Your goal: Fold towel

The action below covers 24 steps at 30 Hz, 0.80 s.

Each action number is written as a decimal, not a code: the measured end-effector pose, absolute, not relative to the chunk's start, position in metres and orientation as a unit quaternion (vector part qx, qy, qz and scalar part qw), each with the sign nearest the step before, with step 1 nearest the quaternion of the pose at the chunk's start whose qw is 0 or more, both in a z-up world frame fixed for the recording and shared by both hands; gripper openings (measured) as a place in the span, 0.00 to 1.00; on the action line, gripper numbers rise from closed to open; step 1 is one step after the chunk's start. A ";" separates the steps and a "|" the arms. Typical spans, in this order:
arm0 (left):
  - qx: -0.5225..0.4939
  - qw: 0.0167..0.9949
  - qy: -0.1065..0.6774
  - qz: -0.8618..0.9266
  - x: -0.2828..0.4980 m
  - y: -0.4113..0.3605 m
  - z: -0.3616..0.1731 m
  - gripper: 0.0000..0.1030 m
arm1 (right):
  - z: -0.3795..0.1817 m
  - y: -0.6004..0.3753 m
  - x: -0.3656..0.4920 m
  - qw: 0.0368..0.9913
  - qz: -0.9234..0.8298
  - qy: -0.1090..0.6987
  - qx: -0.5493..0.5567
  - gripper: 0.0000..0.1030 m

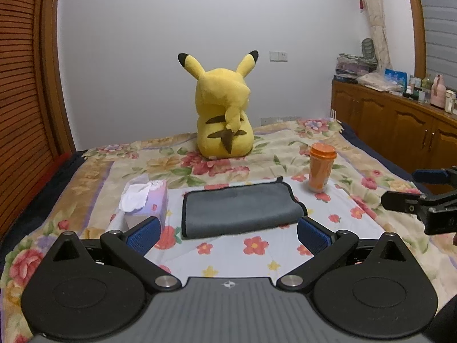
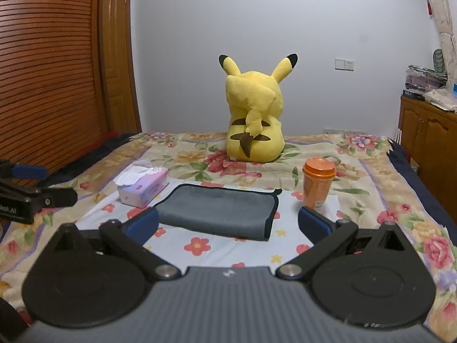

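- One grey towel with dark edging lies folded into a flat rectangle on the flowered bedspread, near the middle of the bed; a small loop sticks out at its far right corner.
- One tissue box, pale purple with white tissue spilling from its top, sits just left of the towel, apart from it.
- One orange cup with an orange lid stands upright beyond the towel's right far corner, not touching it.
- One yellow plush toy with black-tipped ears sits upright farther back on the bed, its back to the cameras.
- One wooden cabinet runs along the right wall, its top crowded with small items too blurred to count.
- Two claws are in view.
- The left claw is spread wide, its blue pads on either side of the towel's near edge, raised above the bedspread and gripping nothing.
- The right claw is likewise spread wide, framing the towel's near edge, empty and touching nothing.
- Each claw also shows at the edge of the other's view, off to the side of the towel.
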<state>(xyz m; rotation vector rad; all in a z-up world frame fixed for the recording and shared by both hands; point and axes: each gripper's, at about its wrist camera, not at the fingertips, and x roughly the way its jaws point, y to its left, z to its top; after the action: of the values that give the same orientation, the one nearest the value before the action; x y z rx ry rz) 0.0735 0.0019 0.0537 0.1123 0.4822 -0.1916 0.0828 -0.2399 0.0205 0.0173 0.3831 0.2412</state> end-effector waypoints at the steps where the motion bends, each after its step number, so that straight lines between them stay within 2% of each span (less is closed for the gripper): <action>1: 0.057 0.964 0.241 -0.099 0.072 0.001 0.053 1.00 | 0.020 -0.240 0.080 0.975 0.120 0.190 0.009 1.00; 24: 0.036 0.959 0.266 -0.095 0.043 -0.012 0.007 1.00 | -0.008 -0.234 0.052 0.971 0.114 0.209 0.020 1.00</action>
<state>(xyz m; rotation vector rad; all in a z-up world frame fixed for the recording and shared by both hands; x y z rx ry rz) 0.0435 -0.0116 0.0066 0.0730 0.5403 -0.1926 0.0522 -0.2342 -0.0084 0.0412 0.4228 0.2312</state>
